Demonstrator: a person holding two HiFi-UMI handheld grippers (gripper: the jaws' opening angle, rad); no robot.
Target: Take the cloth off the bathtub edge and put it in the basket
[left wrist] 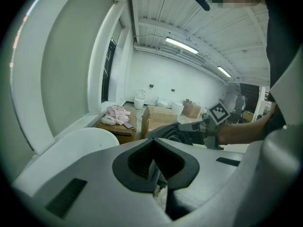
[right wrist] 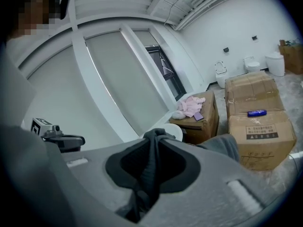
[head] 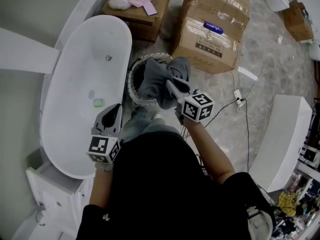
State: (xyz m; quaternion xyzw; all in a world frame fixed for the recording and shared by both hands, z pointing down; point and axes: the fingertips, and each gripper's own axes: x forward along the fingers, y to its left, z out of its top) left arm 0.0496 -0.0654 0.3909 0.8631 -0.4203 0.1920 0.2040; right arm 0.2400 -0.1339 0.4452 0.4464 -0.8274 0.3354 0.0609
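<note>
Over the basket (head: 131, 84) beside the bathtub's (head: 75, 109) right edge, my right gripper (head: 171, 85) pinches the grey cloth (head: 154, 81), so I should lower it well inside the rim before letting go, while my left gripper (head: 113, 113) is closed on nothing.

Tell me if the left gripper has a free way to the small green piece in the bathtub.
Probably yes. The left gripper hangs over the bathtub rim, close to the green piece, nothing between them. Its jaws are together and empty, so they must open first.
</note>
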